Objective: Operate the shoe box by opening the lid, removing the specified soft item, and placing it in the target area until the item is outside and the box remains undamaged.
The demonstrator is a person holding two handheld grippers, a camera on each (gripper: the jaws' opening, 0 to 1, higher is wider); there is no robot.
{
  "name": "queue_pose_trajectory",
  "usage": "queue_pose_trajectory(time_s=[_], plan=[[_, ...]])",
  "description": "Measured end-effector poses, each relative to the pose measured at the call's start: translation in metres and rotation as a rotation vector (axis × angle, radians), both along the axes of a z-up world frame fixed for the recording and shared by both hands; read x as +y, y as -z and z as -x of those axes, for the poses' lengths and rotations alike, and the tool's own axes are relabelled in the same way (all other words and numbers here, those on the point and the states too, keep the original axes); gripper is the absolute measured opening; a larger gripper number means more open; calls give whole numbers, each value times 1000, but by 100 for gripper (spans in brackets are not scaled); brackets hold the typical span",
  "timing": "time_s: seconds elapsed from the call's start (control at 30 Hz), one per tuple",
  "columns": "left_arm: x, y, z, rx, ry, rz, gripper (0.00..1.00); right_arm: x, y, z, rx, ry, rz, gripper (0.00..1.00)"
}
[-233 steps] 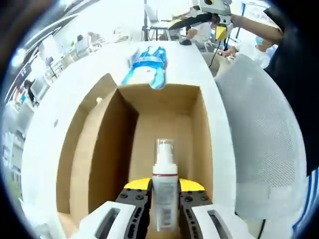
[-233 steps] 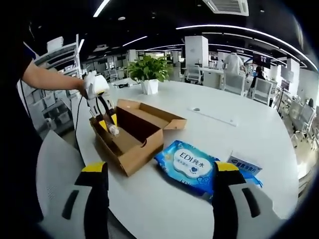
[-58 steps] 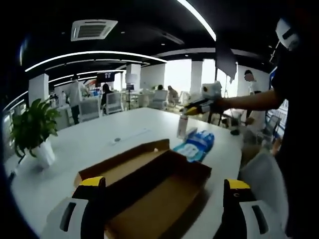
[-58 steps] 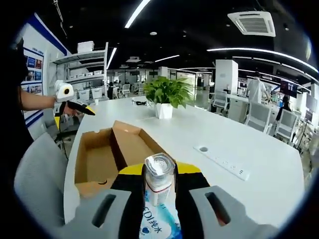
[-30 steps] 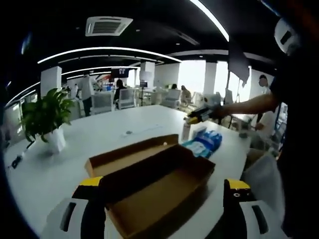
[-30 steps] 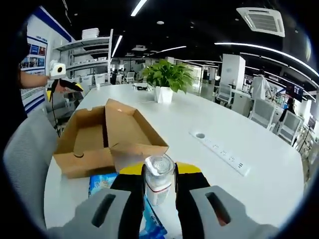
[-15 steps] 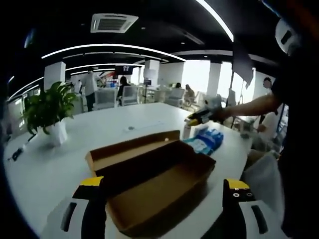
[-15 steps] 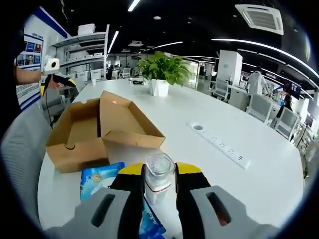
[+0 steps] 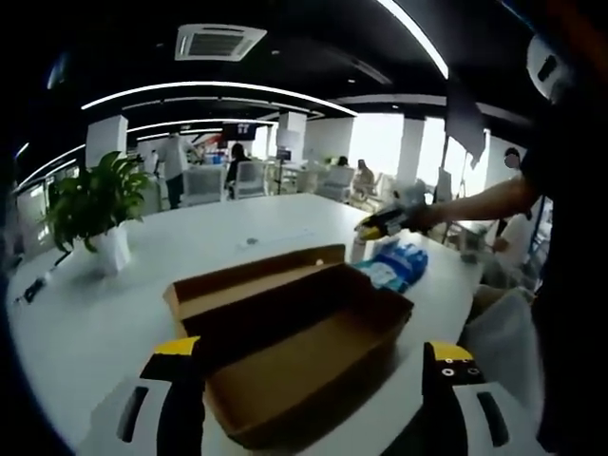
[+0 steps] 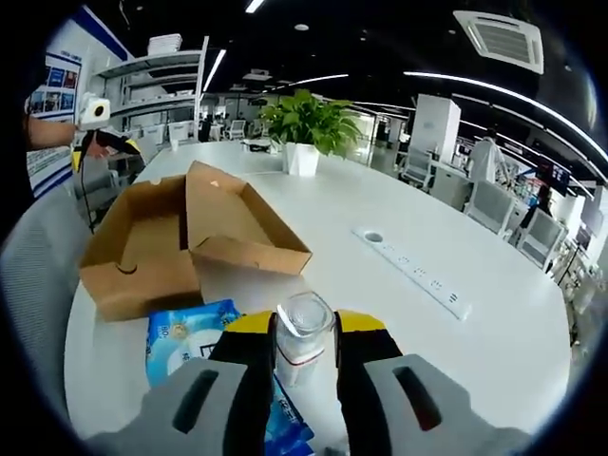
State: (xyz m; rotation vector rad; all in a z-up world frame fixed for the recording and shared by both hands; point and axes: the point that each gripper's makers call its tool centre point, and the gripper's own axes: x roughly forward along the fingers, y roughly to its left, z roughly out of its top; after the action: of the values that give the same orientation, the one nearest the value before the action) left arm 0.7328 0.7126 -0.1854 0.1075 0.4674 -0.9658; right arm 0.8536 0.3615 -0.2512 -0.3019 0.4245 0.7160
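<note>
Box point(image 9: 294, 351) sits open on the white table point(image 9: 85, 323), lid folded back, right in front of your left gripper point(image 9: 309, 380), whose jaws are spread wide with nothing between them. Beyond the box lies the blue wipes pack point(image 9: 394, 268). Your right gripper point(image 10: 304, 356) is clamped on the clear spray bottle point(image 10: 302, 340), held outside the box point(image 10: 161, 242), just above the wipes pack point(image 10: 190, 347) beside it. A potted plant point(image 10: 306, 128) stands well behind.
</note>
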Motion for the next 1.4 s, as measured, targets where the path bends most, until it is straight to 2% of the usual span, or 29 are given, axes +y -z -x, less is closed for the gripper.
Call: queue_pose_trajectory(time_s=[0.4, 0.67, 0.77, 0.83, 0.9, 1.03, 1.17, 1.4], plan=[[0, 3, 2, 7, 4, -1, 95, 0, -1, 4, 14, 5, 12, 23], [2, 5, -1, 8, -10, -18, 92, -2, -5, 3, 21, 23, -3, 29], [6, 7, -4, 9, -32, -31, 87, -7, -10, 0, 21, 40, -18, 30], [11, 10, -8, 15, -52, -45, 85, -8, -17, -1, 43, 75, -59, 32], [15, 11, -10, 11, -63, -56, 81, -9, -23, -1, 34, 77, -56, 34], [24, 19, -15, 42, -105, -78, 70, -10, -33, 1, 45, 101, -61, 35], [33, 26, -20, 53, -150, -124, 66, -10, -43, 1, 64, 125, -79, 38], [44, 32, -25, 79, -235, -155, 54, 0, -64, 1, 100, 150, -98, 37]])
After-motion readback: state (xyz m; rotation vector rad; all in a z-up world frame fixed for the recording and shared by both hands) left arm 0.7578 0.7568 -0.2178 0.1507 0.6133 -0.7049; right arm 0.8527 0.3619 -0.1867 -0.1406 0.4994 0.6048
